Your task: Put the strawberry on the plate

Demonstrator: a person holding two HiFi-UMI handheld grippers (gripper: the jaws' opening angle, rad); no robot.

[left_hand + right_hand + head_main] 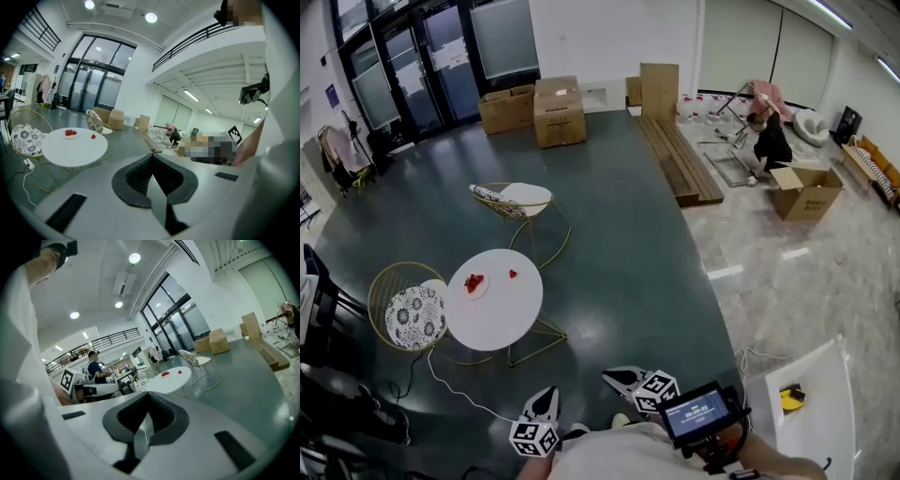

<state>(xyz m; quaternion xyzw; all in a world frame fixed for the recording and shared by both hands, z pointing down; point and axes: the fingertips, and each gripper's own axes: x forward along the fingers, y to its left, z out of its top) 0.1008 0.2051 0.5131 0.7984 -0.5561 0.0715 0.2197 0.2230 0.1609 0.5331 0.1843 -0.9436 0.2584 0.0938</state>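
A big hall with a dark floor (619, 244) and tall glass doors (422, 56).
A round white table (502, 314) stands on the dark floor between two gold wire chairs (414, 314). Brown cardboard boxes (558, 112) sit near the white wall (609, 37). Long wooden planks (680, 159) lie where the dark floor meets a pale shiny floor (787, 272). A person (772, 141) kneels there by an open box (806, 192). Round lights (151, 18) shine in the ceiling, and a black railing (187, 42) runs along a balcony.

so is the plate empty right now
Not empty: red strawberries lie on the plate; one strawberry sits beside it on the table.
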